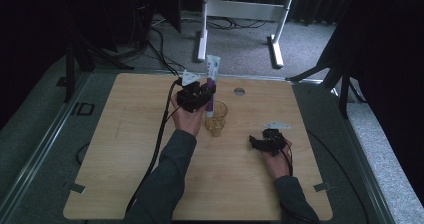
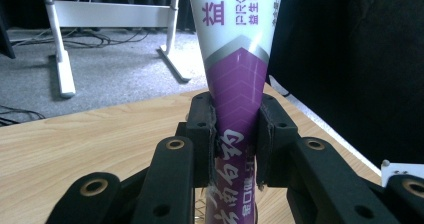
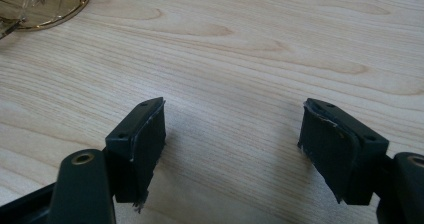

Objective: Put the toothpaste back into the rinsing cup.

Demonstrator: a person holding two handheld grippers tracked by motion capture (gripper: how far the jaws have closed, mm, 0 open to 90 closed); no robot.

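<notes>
My left gripper (image 1: 204, 93) is clamped on the tube (image 1: 212, 84), both pads pinching its purple lower half, as the left gripper view shows with the tube (image 2: 237, 84) rising straight up between the jaws. The tube stands upright, its long axis vertical, flat white end up. Its lower end sits at the glass (image 1: 216, 118), which stands near the middle of the table (image 1: 125, 149), a little toward the far edge; in the high view that end runs down behind the rim, so I judge it is already dipping inside, though I cannot tell how deep. That is the relation the next move hangs on: the glass lies directly below my left gripper, so the tube only needs to go straight down its own axis and then be let go. My left forearm reaches in from the near edge, wrist bent up, gripper level and just left of the glass.

My right gripper (image 1: 257, 143) rests low over the table toward the right edge, well apart from the glass, jaws spread wide with nothing between them; the right gripper view shows bare wood between its pads (image 3: 145, 144) and the base of the glass (image 3: 42, 4) off at the corner
</notes>
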